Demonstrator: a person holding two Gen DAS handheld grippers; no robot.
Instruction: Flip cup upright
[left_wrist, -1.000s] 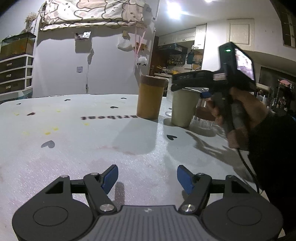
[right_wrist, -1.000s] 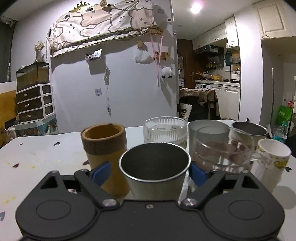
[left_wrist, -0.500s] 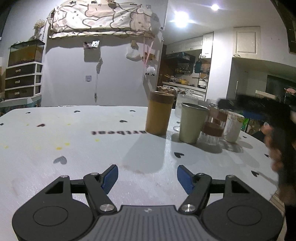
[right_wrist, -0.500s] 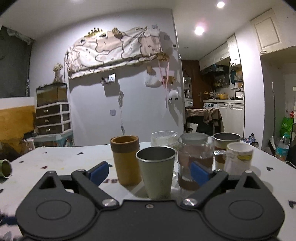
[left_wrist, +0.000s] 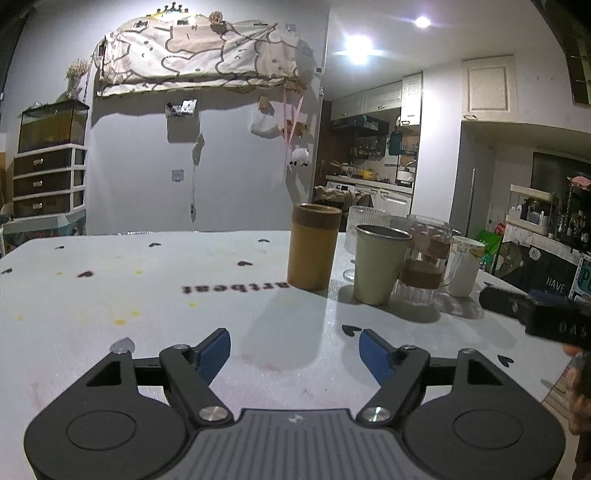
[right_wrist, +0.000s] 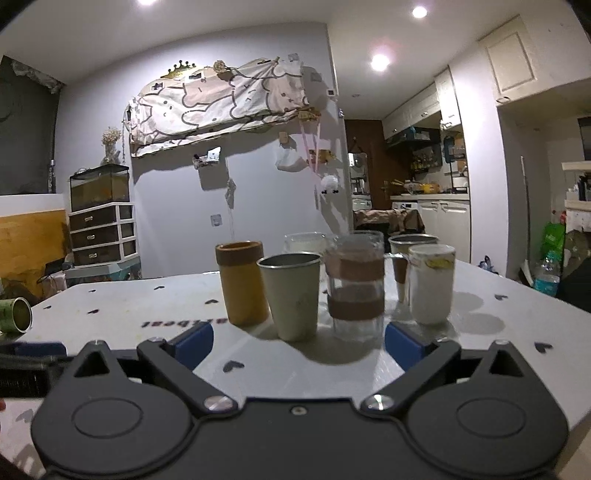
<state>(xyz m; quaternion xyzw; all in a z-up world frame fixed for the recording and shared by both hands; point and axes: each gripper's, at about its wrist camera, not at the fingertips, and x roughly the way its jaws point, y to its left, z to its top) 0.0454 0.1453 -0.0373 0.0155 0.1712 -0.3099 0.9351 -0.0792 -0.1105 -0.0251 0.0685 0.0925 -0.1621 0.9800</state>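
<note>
The white table (right_wrist: 498, 317) is carrying the cluster of cups; the steel cup (right_wrist: 291, 295) is now standing upright there, released. The right gripper (right_wrist: 297, 341) is backing away, splayed and empty, so the flip looks done. The left gripper (left_wrist: 293, 352) is idling, spread.

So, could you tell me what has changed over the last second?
The right gripper let go of the metal cup and backed away, open. The cup stands upright on the table beside the brown cup. The left gripper stayed open and empty.
</note>
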